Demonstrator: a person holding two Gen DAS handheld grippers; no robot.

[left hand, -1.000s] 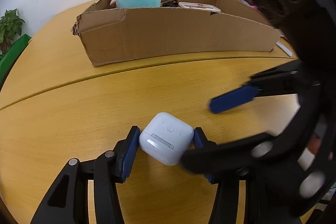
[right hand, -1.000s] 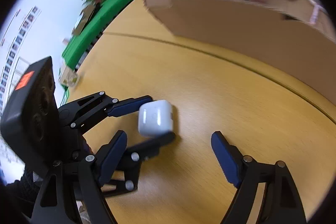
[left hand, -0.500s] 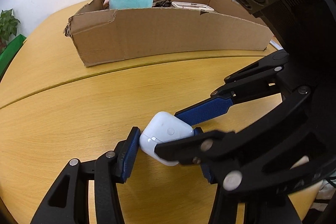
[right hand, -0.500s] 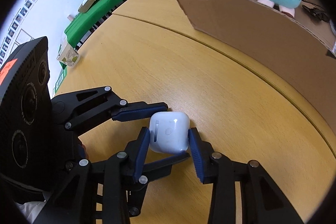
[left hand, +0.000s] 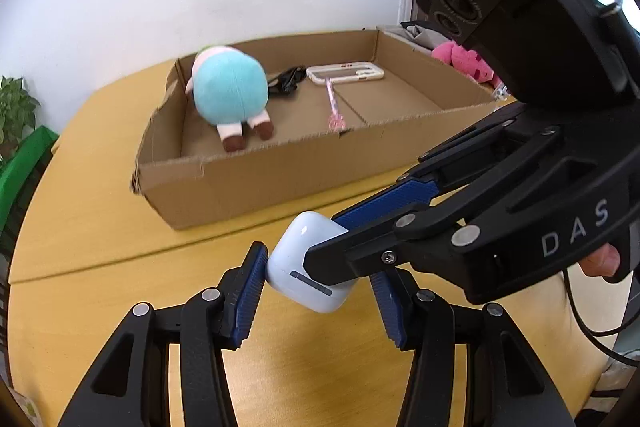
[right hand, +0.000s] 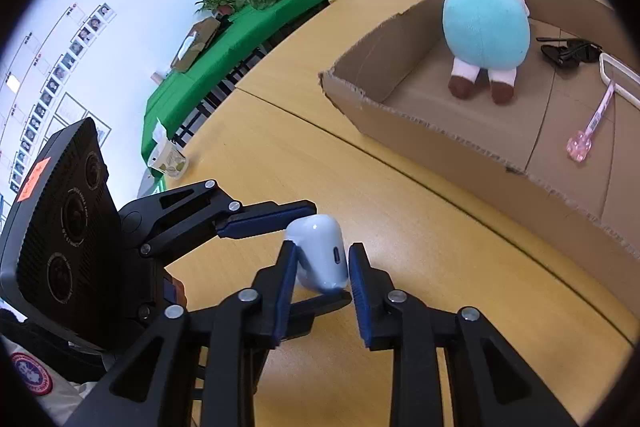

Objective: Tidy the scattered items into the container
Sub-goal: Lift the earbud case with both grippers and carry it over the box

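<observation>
White earbud case [left hand: 308, 263] off the table [left hand: 100, 219], clear of the wood, pinched from two directions at once. Left gripper [left hand: 316, 291]: jaws closed on the case; left pad flat against its side, right pad mostly hidden behind the other tool's finger. Right gripper [right hand: 322, 271]: jaws closed on the same case, blue pads pressed to opposite faces, the case's port facing the right wrist camera. In the left wrist view the right gripper crosses in from the right, one blue finger over the top of the case, one black finger across its front. In the right wrist view the left gripper [right hand: 296, 223] comes in from the left, upper finger touching the case's top edge. Case tilted, rounded corner up. Beyond it, apart from the grippers, an open cardboard box [left hand: 256, 183] sits on the table, near wall ragged along the top. Inside: teal plush toy [left hand: 228, 91] at the left end, brown feet toward the near wall; black tangled item [left hand: 286, 81] just beside it; white rectangular frame [left hand: 344, 73] toward the back; pink wand-like stick [left hand: 334, 105] lying near the middle. Pink plush [left hand: 466, 61] beyond the box's far right corner, outside it. Fingertips of a hand [left hand: 600, 261] visible on the right gripper's handle.
</observation>
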